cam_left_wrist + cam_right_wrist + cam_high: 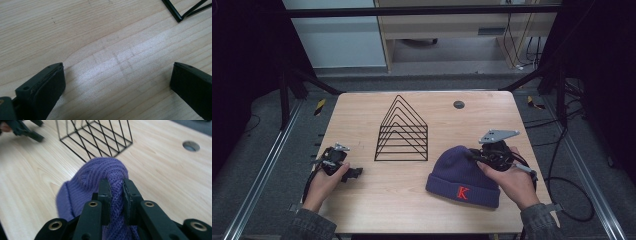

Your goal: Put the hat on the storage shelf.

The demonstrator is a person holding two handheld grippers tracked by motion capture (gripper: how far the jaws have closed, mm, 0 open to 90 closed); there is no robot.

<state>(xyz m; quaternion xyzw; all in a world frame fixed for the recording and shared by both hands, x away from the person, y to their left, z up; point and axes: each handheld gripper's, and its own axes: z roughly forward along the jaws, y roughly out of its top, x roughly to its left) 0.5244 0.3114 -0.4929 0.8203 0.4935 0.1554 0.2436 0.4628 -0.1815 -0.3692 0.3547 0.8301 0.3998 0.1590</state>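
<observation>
Wooden table (377, 200) is holding everything; the black wire rack (402, 131) is standing mid-table; the purple hat (459, 175) is lying just right of the rack, near the front edge; the right gripper (116, 186) is pinching its knit, probably to lift it; the left gripper (117, 82), jaws wide apart, is waiting over bare wood left of the rack.

A wire rack (402, 131) stands at the middle of the table (362, 200), nearer the far edge. A knit hat (462, 175) lies toward the near right corner. A round hole (458, 104) sits by the far edge, right of the rack.
</observation>
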